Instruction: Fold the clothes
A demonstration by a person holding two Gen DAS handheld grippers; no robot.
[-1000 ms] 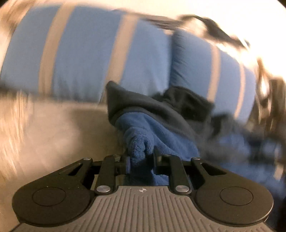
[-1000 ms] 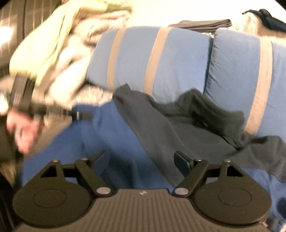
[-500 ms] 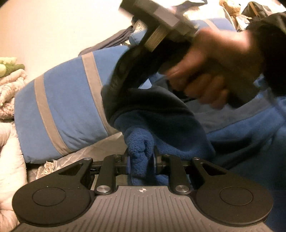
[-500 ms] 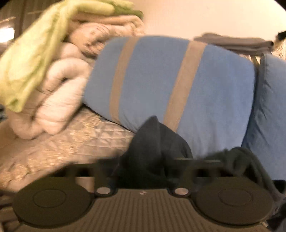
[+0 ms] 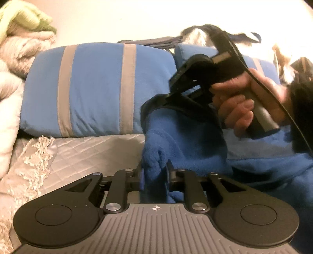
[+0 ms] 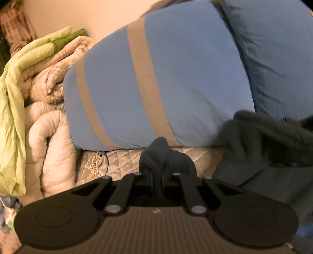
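I'm working in a home bedroom: a bed with a quilted silvery bedspread, blue pillows with grey stripes propped against a plain cream wall, and folded puffy comforters stacked beside them under a green sheet

The striped pillow stands at the back on the quilted cover; a heap of bedding lies to its left — the garment lies before it to the right, pinched by both grippers.
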